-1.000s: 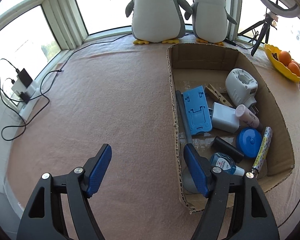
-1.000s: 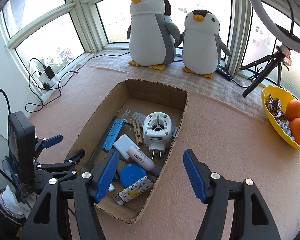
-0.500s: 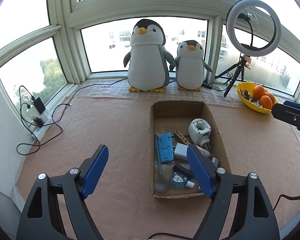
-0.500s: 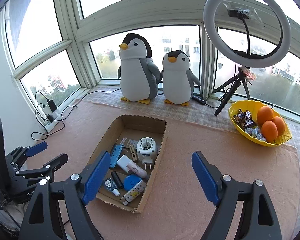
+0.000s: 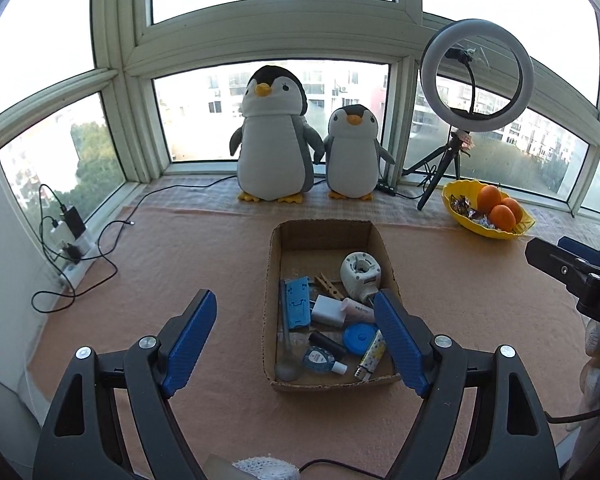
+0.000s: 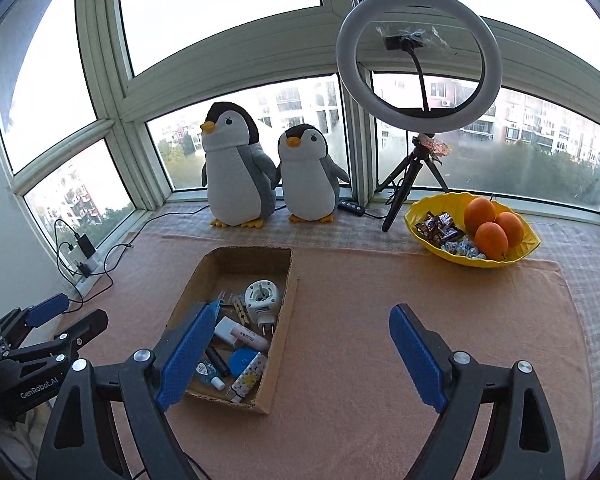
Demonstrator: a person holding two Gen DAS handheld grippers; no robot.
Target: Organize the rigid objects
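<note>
1. both grippers have pulled up and back from the box (image 5: 327, 304); a second ago the left wrist view was close over its contents, and now the whole box shows with the windows behind it.
2. the left gripper (image 5: 296, 340) stands open with nothing between its blue pads; its jaws widened within the last second and have since levelled off.
3. the right gripper (image 6: 300, 354) is open wide and empty too; its jaws have just been opening further.
4. the rigid things all lie in the box, mid tabletop (image 6: 360, 320): a white plug adapter (image 5: 360, 274) at the far right, a clothespin (image 5: 329, 285) and a blue stand (image 5: 298, 302) to its left, a white charger (image 5: 327, 310) in the middle, and a blue disc (image 5: 358, 333), a small bottle (image 5: 320, 360) and a patterned tube (image 5: 371, 356) at the near end.
5. no loose item shows on the cloth around the box; only the penguins (image 6: 236, 172), ring light (image 6: 419, 60) and fruit bowl (image 6: 500, 258) sit further off.
6. my reading: with both grippers empty and withdrawn, the sorting looks finished or nearly so.
</note>
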